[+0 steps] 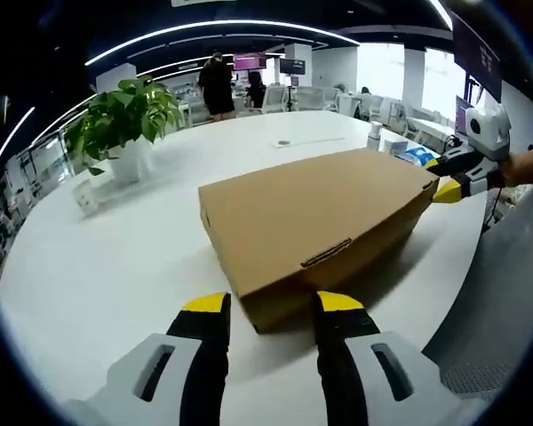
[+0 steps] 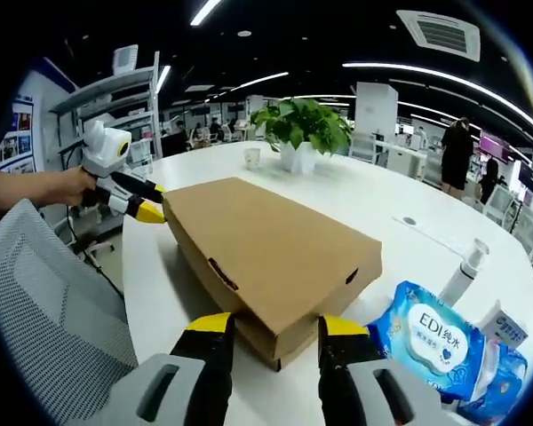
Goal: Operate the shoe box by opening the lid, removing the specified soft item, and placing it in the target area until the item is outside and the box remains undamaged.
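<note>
A closed brown cardboard shoe box lies flat on the white table. My left gripper is open, with the box's near corner between its yellow-tipped jaws. At the box's far right corner sits my right gripper, held by a hand. From the other side, the box has its lid down and its near corner between the open jaws of my right gripper. My left gripper straddles the far left corner. The soft item is hidden inside.
A potted plant stands on the table beyond the box. A blue tissue pack and a pump bottle lie beside the box. A grey mesh chair is at the table's edge. A person stands far off.
</note>
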Demonstrator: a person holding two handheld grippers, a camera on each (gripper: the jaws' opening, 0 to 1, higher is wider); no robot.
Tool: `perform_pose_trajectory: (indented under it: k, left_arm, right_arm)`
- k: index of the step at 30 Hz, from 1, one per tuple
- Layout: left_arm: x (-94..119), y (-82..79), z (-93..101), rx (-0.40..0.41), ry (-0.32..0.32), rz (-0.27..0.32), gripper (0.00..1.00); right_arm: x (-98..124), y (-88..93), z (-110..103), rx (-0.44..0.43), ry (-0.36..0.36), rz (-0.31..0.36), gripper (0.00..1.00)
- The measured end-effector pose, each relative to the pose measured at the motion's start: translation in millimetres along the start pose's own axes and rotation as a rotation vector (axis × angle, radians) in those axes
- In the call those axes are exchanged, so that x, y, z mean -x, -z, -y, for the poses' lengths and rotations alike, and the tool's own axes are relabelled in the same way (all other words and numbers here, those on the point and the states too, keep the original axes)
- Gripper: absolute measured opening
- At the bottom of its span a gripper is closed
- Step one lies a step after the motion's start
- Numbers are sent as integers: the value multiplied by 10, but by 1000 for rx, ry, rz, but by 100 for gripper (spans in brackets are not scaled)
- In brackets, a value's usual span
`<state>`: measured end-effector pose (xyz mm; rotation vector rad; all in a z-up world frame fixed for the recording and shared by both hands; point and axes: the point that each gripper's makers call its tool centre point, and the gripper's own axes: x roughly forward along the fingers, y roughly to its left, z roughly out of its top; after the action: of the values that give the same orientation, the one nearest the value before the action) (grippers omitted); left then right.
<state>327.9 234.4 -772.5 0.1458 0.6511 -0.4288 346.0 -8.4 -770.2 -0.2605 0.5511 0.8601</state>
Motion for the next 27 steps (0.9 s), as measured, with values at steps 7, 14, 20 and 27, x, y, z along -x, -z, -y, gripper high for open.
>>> perform_pose_trajectory:
  k: [7,14,20,27]
  left_arm:
    - [-66,25,3,-14,-2,-13,38]
    - [-101,60,0,-17,0,-26,37]
    - [-142,67,-7,-22,-2,-39,37]
    - [-175,38,-25,-23,0,-41,37]
  right_arm:
    - [-34,40,7,-5,5,-7,35]
    - [-65,86,10,7,11,-17,35]
    - [-91,102,30,23,13,-26,35]
    - [-108,91,65,24,16,-26,34]
